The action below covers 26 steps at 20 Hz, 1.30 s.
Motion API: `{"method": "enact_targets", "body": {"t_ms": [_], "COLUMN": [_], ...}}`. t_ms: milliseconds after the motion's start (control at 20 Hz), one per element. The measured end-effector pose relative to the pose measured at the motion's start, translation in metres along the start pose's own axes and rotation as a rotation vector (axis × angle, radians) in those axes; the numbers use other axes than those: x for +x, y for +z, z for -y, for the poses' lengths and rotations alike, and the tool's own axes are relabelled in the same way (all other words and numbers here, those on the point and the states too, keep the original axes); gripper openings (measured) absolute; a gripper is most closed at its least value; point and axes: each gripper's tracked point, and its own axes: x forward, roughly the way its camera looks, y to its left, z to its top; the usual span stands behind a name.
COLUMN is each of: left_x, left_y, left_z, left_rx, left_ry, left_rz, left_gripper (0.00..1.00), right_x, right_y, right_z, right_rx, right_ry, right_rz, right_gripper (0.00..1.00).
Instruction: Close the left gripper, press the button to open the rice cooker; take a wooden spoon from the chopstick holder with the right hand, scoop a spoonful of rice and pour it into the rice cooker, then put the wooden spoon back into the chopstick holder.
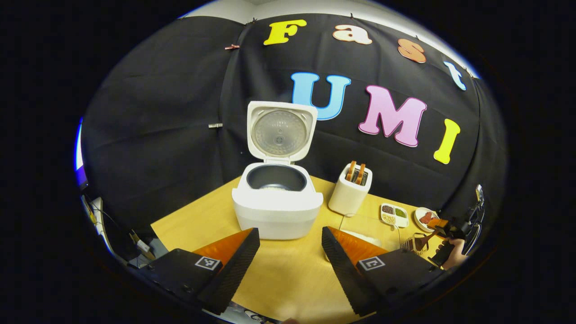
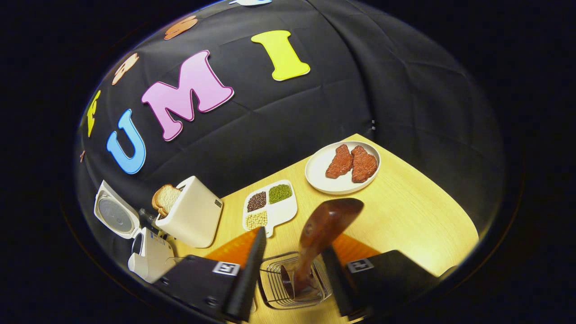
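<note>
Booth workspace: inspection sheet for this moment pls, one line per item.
Surface: wooden table, bare in front of the cooker.
Job's things: rice cooker lid up, some rice seen in the pot; wooden spoon standing in the wire chopstick holder.
Clutter: toaster with bread; divided dish of beans; plate of meat.
Grippers: left hand-held gripper open, holding nothing; right hand-held gripper open, fingers either side of the spoon handle, not pressing it.
Cables: some wiring past the table's left edge; too small to tell more.
Surroundings: black cloth wall.
</note>
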Motion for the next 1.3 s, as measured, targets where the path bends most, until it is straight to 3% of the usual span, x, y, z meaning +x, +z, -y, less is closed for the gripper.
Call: {"method": "enact_targets", "body": {"t_ms": [100,400,700,900,1300], "left_x": [0.008,0.038,0.070,0.099,0.192], "left_y": [0.024,0.107,0.202,0.257,0.315], "left_z": [-0.010,-0.036,-0.036,-0.045,-0.054], "left_rx": [0.007,0.011,-0.034,-0.010,0.033], "left_ry": [0.001,-0.001,-0.085,-0.095,-0.069], "left_rz": [0.035,0.130,0.210,0.253,0.280], "left_gripper": [0.96,0.96,0.95,0.95,0.95], "right_x": [-0.016,-0.078,-0.145,-0.173,-0.214], "right_y": [0.003,0.023,0.039,0.053,0.055], "right_z": [0.001,0.009,-0.014,-0.029,-0.051], "right_rx": [-0.024,-0.170,-0.323,-0.375,-0.466], "right_ry": [-0.010,-0.078,-0.061,-0.045,-0.076], "right_rz": [0.021,0.140,0.255,0.306,0.355], "right_gripper": [1.00,0.99,0.98,0.99,0.99]}}
